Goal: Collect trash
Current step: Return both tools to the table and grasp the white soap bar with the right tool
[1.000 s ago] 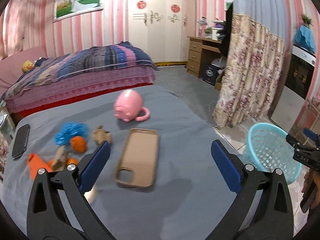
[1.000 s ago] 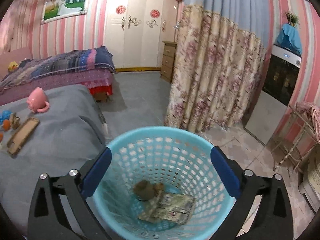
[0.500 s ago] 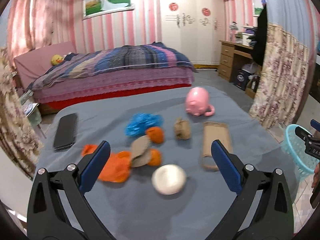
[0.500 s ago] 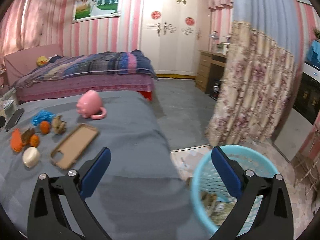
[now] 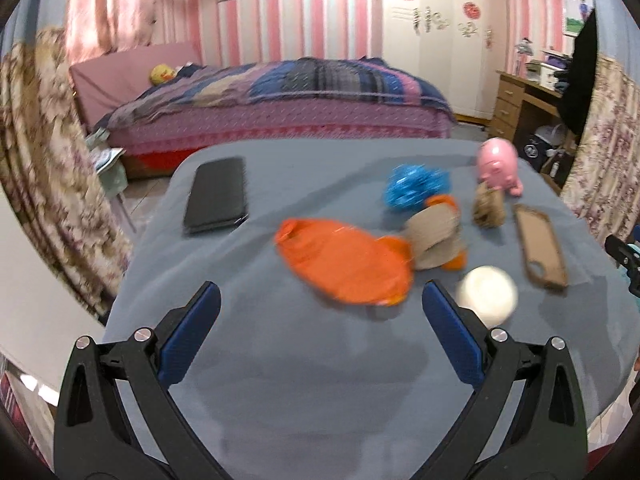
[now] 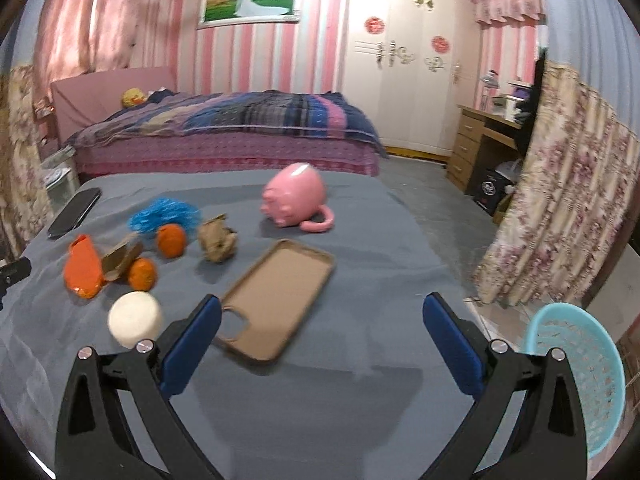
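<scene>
Both the left gripper (image 5: 320,306) and the right gripper (image 6: 322,316) are held with jaws spread wide, nothing between them, above the grey-covered table (image 5: 320,380). Trash is seen clustered on the cloth: an orange wrapper (image 5: 344,266), a blue crumpled bag (image 5: 416,186), brown paper scraps (image 6: 217,242). A white ball (image 6: 135,324), brown phone case (image 6: 276,300) and pink pig mug (image 6: 294,200) lie nearby. The turquoise basket (image 6: 580,376) stands on the floor, right of the table.
</scene>
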`<act>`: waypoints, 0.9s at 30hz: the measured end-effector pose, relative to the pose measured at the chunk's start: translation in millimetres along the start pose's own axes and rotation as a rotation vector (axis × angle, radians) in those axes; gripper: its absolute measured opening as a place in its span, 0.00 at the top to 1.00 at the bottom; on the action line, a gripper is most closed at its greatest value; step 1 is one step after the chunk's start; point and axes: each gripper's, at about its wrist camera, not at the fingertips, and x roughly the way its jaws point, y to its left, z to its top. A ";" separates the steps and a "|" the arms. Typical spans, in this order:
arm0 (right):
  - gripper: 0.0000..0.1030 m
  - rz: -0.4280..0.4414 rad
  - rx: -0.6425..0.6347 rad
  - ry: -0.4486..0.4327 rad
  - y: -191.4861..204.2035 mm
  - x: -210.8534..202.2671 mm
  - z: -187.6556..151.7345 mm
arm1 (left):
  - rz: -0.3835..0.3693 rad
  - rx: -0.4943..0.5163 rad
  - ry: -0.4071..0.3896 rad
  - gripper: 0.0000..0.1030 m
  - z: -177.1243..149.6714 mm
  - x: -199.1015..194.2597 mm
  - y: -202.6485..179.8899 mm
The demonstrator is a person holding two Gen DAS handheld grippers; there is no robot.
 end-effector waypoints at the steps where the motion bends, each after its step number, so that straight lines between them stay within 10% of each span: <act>1: 0.04 0.005 -0.011 0.005 7.1 2.5 -0.8 | 0.006 -0.013 0.006 0.05 -3.3 3.3 6.2; 27: 0.09 0.244 -0.197 0.143 141.6 50.1 -20.3 | 0.116 -0.175 0.079 0.05 -42.9 19.1 102.8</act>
